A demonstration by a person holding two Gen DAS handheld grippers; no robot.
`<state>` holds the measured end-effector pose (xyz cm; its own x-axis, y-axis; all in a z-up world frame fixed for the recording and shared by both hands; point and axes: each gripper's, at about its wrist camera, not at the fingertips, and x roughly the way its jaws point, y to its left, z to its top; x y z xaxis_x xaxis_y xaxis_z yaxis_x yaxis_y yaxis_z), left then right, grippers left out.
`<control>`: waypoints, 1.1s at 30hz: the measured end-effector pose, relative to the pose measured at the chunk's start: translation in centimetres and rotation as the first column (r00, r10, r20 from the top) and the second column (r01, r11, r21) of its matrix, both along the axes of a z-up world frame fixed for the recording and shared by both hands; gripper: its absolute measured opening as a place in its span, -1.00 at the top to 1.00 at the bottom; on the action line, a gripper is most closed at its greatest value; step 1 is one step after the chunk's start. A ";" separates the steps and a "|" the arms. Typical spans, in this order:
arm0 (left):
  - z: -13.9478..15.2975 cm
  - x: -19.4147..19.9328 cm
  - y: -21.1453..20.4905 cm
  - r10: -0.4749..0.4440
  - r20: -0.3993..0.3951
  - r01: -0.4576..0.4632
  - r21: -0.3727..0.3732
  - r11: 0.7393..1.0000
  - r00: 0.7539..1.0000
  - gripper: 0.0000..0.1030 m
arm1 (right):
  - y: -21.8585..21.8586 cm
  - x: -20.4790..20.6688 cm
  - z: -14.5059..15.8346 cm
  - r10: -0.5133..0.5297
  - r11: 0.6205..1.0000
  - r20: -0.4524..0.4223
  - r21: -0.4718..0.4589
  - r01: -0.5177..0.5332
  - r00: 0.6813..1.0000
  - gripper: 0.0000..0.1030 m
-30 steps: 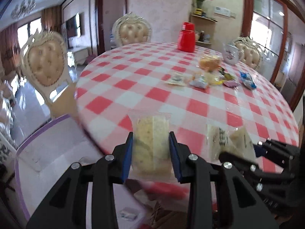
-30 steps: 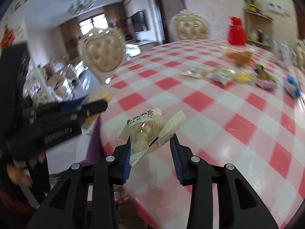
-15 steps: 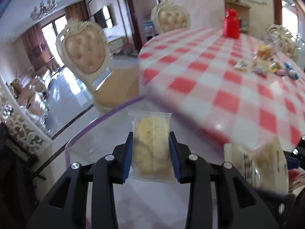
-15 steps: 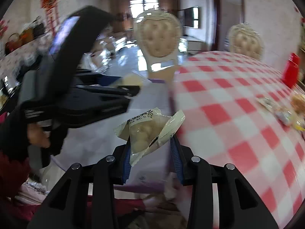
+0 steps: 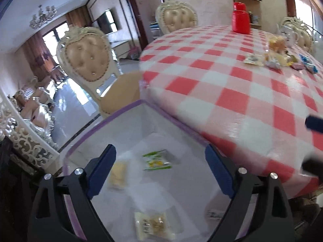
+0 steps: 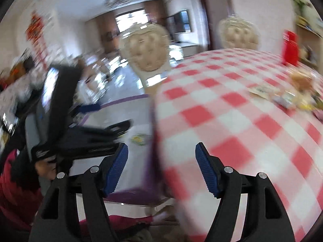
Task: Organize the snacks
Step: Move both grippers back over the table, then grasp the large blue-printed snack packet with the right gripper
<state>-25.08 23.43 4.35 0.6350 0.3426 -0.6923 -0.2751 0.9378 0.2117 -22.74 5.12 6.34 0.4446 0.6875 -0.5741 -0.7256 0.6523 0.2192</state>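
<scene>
My left gripper (image 5: 160, 171) hangs over a clear box with a purple rim (image 5: 101, 125), its jaws opening wide with nothing between them. In the box lie a yellow cracker packet (image 5: 118, 174), a green and yellow packet (image 5: 157, 160) and a pale biscuit packet (image 5: 153, 227). My right gripper (image 6: 161, 167) is over the box's edge where it meets the table, jaws opening and empty. Its view is blurred and shows the left gripper (image 6: 80, 137) at the left and the green packet (image 6: 139, 139). More snacks (image 5: 278, 60) lie in a pile far across the table.
A round table with a red and white checked cloth (image 5: 232, 92) fills the right side. On it stand a red jug (image 5: 241, 18) and a white teapot (image 5: 288, 34). Padded chairs (image 5: 88, 58) stand beside the table. A red sleeve (image 6: 12, 181) shows at lower left.
Both grippers swung from the table over the box and opened. The cracker packet and the biscuit packet dropped from the jaws and now lie in the box.
</scene>
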 end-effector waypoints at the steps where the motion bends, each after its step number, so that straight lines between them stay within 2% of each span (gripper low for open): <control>1: 0.1 0.3 -0.5 -0.012 0.003 0.012 -0.013 1.000 1.000 -0.76 | -1.3 0.6 -0.1 -0.036 0.999 -0.008 0.013 0.036 0.999 -0.37; 5: 1.5 1.5 -3.6 -0.069 0.052 0.074 -0.088 0.993 0.996 -0.83 | -7.2 2.9 -0.9 -0.212 0.974 -0.053 0.067 0.215 0.976 -0.49; 8: 2.9 3.7 -7.4 -0.151 0.102 0.168 -0.186 0.968 0.983 -0.92 | -10.8 4.3 -2.0 -0.335 0.940 -0.064 0.054 0.338 0.940 -0.50; 11: 3.6 6.9 -12.4 -0.206 0.178 0.251 -0.282 0.926 0.962 -0.96 | -15.4 5.7 -2.8 -0.433 0.891 -0.145 0.081 0.447 0.890 -0.50; 14: 2.5 10.4 -17.0 -0.251 0.195 0.304 -0.318 0.898 0.948 -0.96 | -20.1 6.4 -2.7 -0.540 0.823 -0.156 0.109 0.558 0.827 -0.51; 16: 1.5 12.5 -19.2 -0.264 0.191 0.315 -0.332 0.889 0.945 -0.96 | -23.1 6.7 -2.6 -0.596 0.780 -0.154 0.124 0.614 0.788 -0.52; 19: 0.4 15.5 -21.7 -0.227 0.195 0.282 -0.336 0.899 0.954 -0.96 | -27.5 7.4 -3.1 -0.666 0.703 -0.194 0.160 0.693 0.721 -0.53; 22: 0.1 18.4 -24.1 -0.212 0.187 0.269 -0.376 0.886 0.959 -0.96 | -30.6 9.1 -3.3 -0.719 0.646 -0.200 0.159 0.747 0.665 -0.53; 24: 0.2 20.4 -26.6 -0.239 0.182 0.290 -0.356 0.888 0.954 -0.96 | -32.2 11.1 -3.6 -0.743 0.619 -0.221 0.135 0.774 0.632 -0.53; 27: 0.3 22.6 -30.0 -0.314 0.205 0.364 -0.295 0.883 0.927 -0.96 | -33.9 14.0 -4.0 -0.779 0.575 -0.247 0.086 0.814 0.576 -0.53; 29: 0.1 23.4 -31.6 -0.353 0.239 0.409 -0.255 0.876 0.905 -0.96 | -35.0 15.8 -4.4 -0.785 0.566 -0.265 0.061 0.822 0.560 -0.53; 31: 0.0 23.9 -32.3 -0.387 0.251 0.447 -0.261 0.855 0.887 -0.96 | -35.9 18.0 -4.7 -0.799 0.547 -0.275 0.035 0.836 0.534 -0.53; 33: 0.4 23.4 -31.6 -0.398 0.319 0.490 -0.299 0.819 0.860 -0.96 | -36.5 19.8 -4.7 -0.818 0.526 -0.261 0.023 0.850 0.513 -0.53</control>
<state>-1.69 -8.20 4.79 0.8127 -0.2586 -0.5221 0.1925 0.9650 -0.1782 -2.97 -31.40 1.67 0.7445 0.1325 -0.6544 0.2078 0.8854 0.4158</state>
